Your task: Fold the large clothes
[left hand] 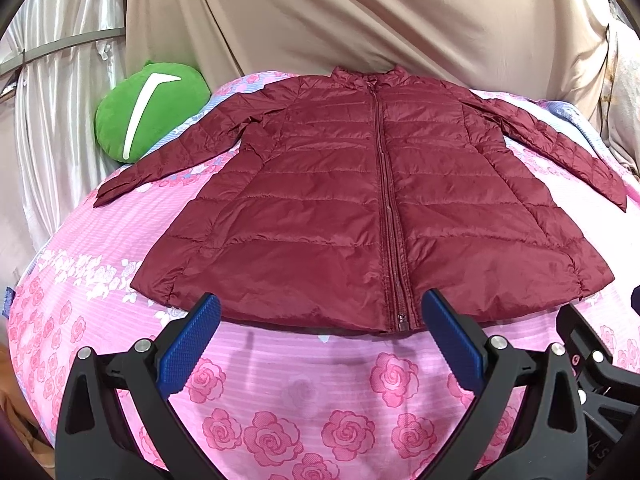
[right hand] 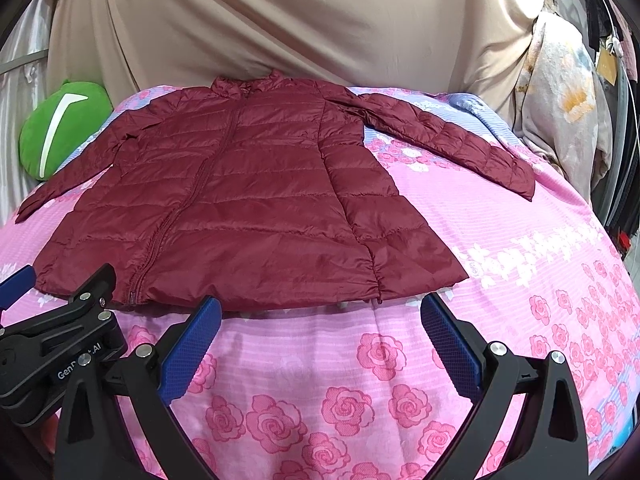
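Note:
A dark red quilted jacket (left hand: 340, 200) lies flat and zipped on the pink rose-print bed cover (left hand: 320, 392), collar far, both sleeves spread outward. My left gripper (left hand: 320, 312) is open and empty, hovering just in front of the hem near the zipper's bottom end. The jacket also shows in the right wrist view (right hand: 248, 200). My right gripper (right hand: 320, 312) is open and empty, hovering just in front of the hem's right part. The left gripper's body (right hand: 60, 352) shows at the left of the right wrist view.
A green plush cushion (left hand: 148, 112) lies at the far left by the left sleeve. A beige drape (left hand: 360, 12) hangs behind the bed. Hanging floral cloth (right hand: 560, 92) and a rack stand at the right.

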